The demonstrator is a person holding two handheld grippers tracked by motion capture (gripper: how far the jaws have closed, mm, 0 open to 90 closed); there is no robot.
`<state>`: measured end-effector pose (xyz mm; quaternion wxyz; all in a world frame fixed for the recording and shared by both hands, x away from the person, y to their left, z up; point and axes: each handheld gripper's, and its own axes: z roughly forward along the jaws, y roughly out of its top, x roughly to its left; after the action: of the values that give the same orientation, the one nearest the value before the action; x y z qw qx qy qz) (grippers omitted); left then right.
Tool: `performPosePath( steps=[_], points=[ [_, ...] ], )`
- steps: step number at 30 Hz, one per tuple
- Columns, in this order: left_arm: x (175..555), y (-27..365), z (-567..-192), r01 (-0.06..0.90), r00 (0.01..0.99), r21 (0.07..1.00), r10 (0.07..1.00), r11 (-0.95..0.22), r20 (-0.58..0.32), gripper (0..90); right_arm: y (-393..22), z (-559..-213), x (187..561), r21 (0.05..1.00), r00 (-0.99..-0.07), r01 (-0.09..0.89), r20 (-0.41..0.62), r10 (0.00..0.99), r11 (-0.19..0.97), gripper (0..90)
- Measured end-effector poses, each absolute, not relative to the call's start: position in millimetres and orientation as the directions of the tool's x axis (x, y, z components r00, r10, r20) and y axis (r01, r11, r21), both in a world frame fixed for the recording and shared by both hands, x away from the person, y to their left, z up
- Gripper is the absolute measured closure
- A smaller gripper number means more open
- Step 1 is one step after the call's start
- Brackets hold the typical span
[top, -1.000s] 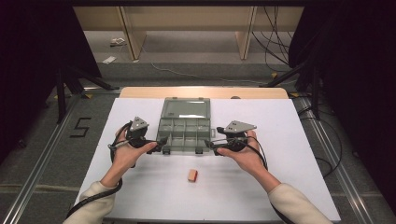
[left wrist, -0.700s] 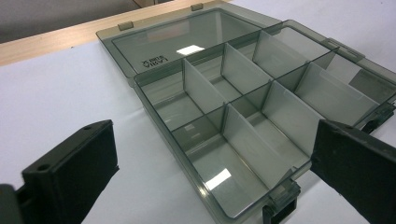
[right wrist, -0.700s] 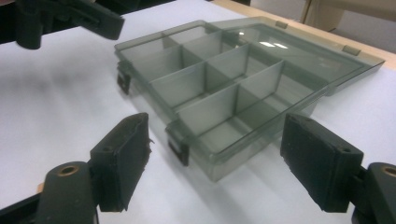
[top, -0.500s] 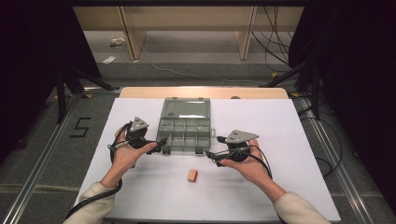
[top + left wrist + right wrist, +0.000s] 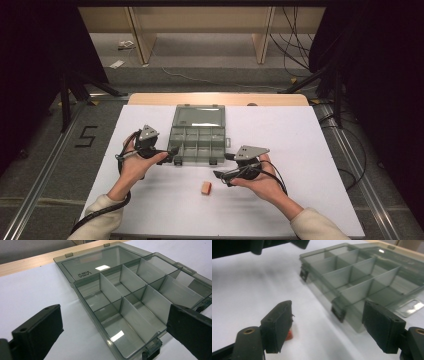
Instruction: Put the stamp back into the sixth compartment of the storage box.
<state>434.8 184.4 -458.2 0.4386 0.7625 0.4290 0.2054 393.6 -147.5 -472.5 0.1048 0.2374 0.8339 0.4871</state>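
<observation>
High view: grey compartment box (image 5: 197, 136) lies open mid-table on the white sheet (image 5: 300, 150), its lid laid flat toward the far edge so the long axis runs near-to-far, latches facing the person; small orange block (image 5: 205, 188) sits well apart in front of it, long axis roughly near-to-far. Left gripper (image 5: 172, 150) is at the box's near-left corner, jaws spread with nothing between them; right gripper (image 5: 222, 175) is off the near-right corner, just beside the block, jaws likewise wide and empty. Left gripper view shows lettering on the lid (image 5: 100, 262); right gripper view shows the block (image 5: 289, 335) half hidden behind one jaw.
</observation>
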Motion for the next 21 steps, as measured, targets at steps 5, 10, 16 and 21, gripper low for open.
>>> performPosePath(
  steps=[5, 10, 16, 21],
  points=[
    [434.2, 185.4, -457.4, 0.472, 0.544, 0.846, 0.837, -0.246, -0.061, 0.0, -135.7, -477.8, 385.7, 0.851, -0.888, 0.288, 0.065, 0.456, 0.440, 25.8],
    [434.2, 185.1, -457.3, 0.472, 0.545, 0.847, 0.836, -0.243, -0.064, 0.0, -123.5, -482.5, 378.9, 0.838, -0.906, 0.282, 0.073, 0.416, 0.467, 26.3],
    [434.7, 184.6, -456.0, 0.469, 0.546, 0.848, 0.836, -0.246, -0.060, 0.0, -113.0, -490.7, 375.4, 0.815, -0.921, 0.281, 0.081, 0.381, 0.506, 27.2],
    [435.5, 185.8, -456.5, 0.473, 0.541, 0.847, 0.839, -0.242, -0.063, 0.0, -107.5, -495.8, 374.4, 0.792, -0.929, 0.273, 0.070, 0.362, 0.546, 28.9]
  ],
)
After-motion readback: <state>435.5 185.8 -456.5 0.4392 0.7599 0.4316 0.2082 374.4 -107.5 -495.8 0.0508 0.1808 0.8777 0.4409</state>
